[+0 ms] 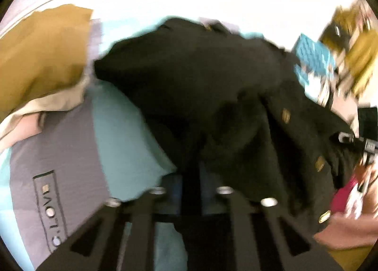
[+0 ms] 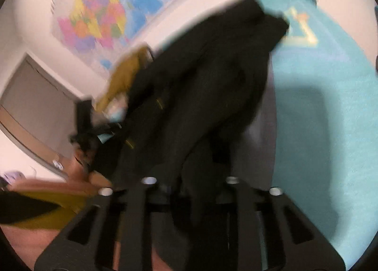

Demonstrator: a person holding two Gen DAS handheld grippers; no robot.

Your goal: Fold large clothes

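Turquoise bedspread point(image 1: 122, 129) (blurred): black coat point(image 1: 200, 77), probably resting.

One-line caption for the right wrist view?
Right hand-held gripper clamps a black garment lifted above turquoise bedding, wall map behind.

Both views motion-blurred; black garment point(image 1: 212, 86) hides fingers point(image 2: 212, 202).

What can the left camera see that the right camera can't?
Only the left camera shows the grey label with letters, the blue patterned thing and the gold buttons clearly. Only the right camera shows the colourful map on the wall and the grey door. Both show the black coat, held up off the turquoise sheet, and mustard-yellow cloth. Coat fabric runs between each gripper's fingers.
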